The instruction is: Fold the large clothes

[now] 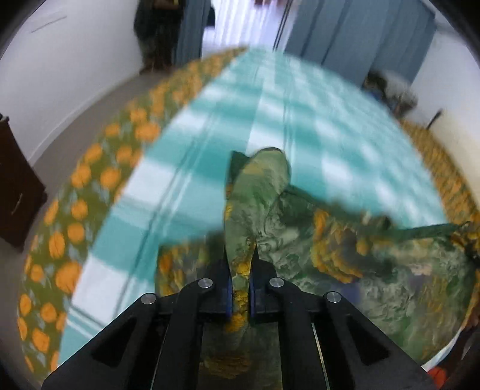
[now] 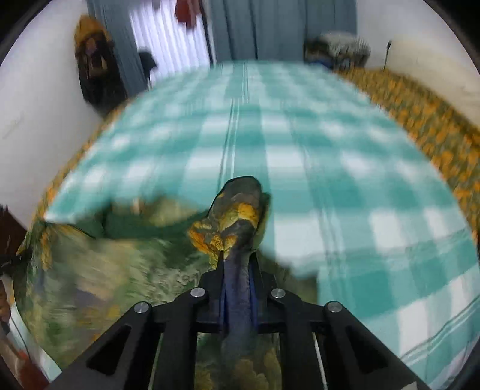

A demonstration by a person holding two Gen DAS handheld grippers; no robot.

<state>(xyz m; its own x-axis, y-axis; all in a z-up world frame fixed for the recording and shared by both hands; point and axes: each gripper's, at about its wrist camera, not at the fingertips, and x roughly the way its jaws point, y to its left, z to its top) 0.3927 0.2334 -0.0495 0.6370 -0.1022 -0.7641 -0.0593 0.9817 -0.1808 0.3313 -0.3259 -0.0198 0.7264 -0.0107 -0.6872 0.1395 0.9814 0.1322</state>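
A green garment with orange and yellow flower print [image 1: 345,264] lies bunched on the near part of a bed. In the left wrist view my left gripper [image 1: 240,264] is shut on a fold of it, and the cloth pokes up past the fingertips. The rest of the garment trails off to the right. In the right wrist view my right gripper [image 2: 238,264] is shut on another edge of the same garment [image 2: 234,219], where a dark blue patch shows between the fingers. From there the garment spreads to the left. Both views are blurred by motion.
A teal and white checked sheet [image 1: 270,114] covers the bed, over a green spread with orange flowers [image 1: 75,210] along its sides. White walls, blue-grey curtains [image 2: 270,27] and a dark cabinet [image 1: 15,186] stand around it. A pile of things [image 2: 339,49] sits at the bed's far corner.
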